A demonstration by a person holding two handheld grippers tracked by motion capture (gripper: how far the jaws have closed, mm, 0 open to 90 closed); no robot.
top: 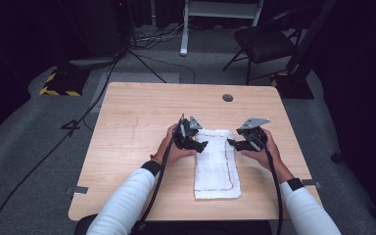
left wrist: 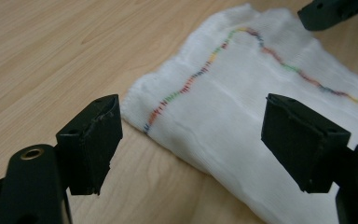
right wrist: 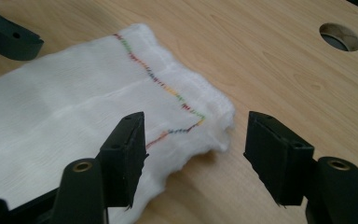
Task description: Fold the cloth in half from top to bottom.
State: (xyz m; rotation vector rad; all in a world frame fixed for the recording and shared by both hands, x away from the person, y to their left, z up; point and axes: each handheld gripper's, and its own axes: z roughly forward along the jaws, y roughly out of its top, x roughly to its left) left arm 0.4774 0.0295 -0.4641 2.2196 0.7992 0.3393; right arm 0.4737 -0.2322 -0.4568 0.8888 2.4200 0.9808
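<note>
A white cloth (top: 217, 164) lies flat on the desk (top: 127, 127), folded into a long strip, with a line of many-colored stitches on it. The left hand-held gripper (top: 201, 145) is just beside the cloth's far left corner, jaws spread wide, pinching nothing. The right hand-held gripper (top: 231, 142) is just beside the cloth's far right corner, jaws spread too. Farther off than the cloth is a round hole (top: 227, 97).

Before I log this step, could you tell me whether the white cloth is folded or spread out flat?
Folded. The cloth lies as a narrow strip on the table, and the left gripper view shows doubled layers along its edge.
</note>
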